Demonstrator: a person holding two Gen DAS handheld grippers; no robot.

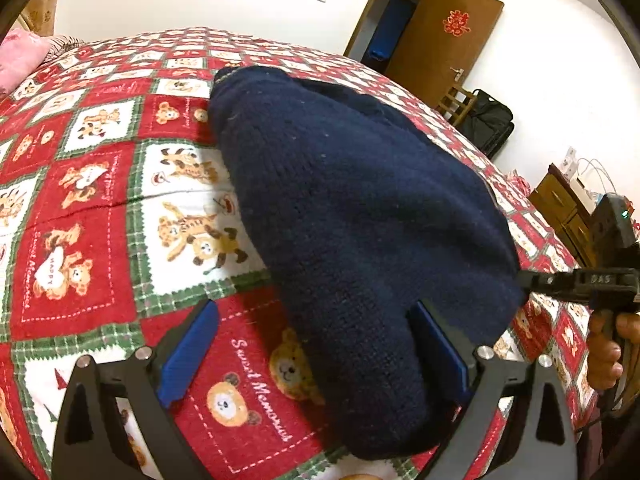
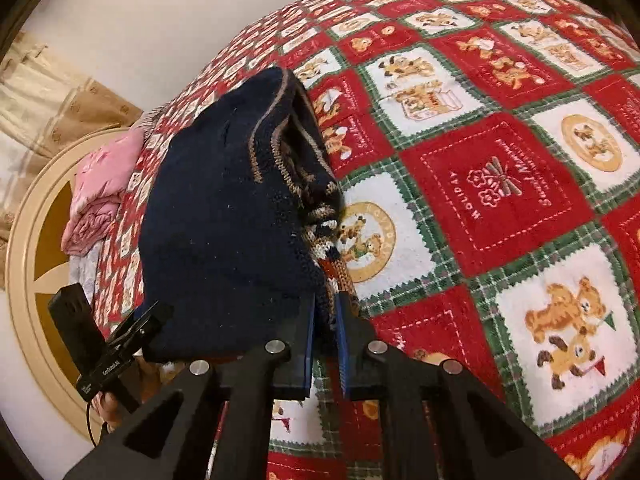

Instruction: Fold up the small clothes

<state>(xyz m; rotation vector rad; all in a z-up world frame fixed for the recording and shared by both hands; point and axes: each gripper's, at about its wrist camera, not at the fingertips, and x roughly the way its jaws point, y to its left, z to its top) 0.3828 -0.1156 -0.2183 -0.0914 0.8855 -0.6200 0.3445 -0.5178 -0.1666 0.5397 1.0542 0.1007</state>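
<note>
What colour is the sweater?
Dark navy blue sweater, with brown and white knitted stripes along its edge; the right wrist view shows it best.

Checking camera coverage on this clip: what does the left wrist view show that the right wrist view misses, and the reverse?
Left wrist only: the wooden door, a black bag, a wooden cabinet, and the left tongs standing open, the sweater's plain navy side between them.

Right wrist only: the sweater's tan-striped patterned edge, the right tongs shut on it, and beige curtains.

Both: the navy sweater, the bear-print bedspread and pink bedding.
</note>
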